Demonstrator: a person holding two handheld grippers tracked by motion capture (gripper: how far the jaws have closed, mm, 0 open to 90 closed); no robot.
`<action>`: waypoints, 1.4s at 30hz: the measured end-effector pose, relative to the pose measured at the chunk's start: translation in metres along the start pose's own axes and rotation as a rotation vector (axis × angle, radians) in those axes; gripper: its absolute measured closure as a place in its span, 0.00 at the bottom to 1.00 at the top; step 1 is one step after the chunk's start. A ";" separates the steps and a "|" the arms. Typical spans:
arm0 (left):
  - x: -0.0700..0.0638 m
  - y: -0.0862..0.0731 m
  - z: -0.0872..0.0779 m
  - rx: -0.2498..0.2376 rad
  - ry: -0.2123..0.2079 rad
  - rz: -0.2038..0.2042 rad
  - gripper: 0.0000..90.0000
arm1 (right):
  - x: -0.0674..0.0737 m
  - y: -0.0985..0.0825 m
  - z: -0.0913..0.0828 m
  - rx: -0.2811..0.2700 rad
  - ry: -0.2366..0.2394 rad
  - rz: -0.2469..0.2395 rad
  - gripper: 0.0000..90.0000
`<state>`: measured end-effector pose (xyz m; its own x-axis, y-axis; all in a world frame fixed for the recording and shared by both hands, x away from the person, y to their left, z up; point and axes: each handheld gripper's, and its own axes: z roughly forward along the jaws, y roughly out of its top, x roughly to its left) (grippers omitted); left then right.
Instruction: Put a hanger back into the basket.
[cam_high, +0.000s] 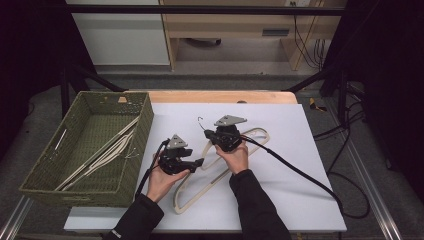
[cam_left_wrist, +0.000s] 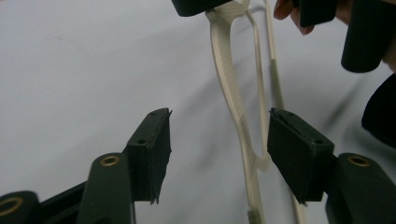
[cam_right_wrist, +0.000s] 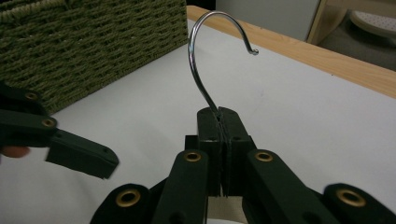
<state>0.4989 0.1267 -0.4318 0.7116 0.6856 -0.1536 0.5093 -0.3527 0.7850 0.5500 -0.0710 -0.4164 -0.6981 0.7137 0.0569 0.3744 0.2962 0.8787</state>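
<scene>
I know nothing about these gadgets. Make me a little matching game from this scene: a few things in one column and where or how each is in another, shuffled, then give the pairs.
Things:
1. left gripper
2. right gripper
3. basket
4. hanger

States:
A. shut on the hanger's metal hook
B. lying on the white table, held at its hook
C. open, with an arm of the hanger between its jaws
D. at the table's left edge, with pale hangers inside

Pairs: 1-C, 2-A, 3-D, 4-B
</scene>
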 end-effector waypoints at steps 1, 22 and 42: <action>0.000 0.001 0.003 0.006 -0.007 -0.002 0.50 | 0.000 0.000 -0.003 -0.002 0.002 0.005 0.99; -0.031 0.005 0.001 -0.051 -0.105 -0.008 0.96 | 0.007 -0.005 -0.062 -0.086 0.017 -0.019 0.87; -0.050 0.022 -0.060 -0.106 -0.009 0.167 0.96 | -0.005 -0.041 -0.154 -0.183 -0.005 0.019 0.19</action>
<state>0.4456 0.1228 -0.3704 0.7863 0.6175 -0.0213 0.3307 -0.3915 0.8587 0.4443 -0.1843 -0.3798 -0.6888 0.7214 0.0721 0.2696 0.1626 0.9491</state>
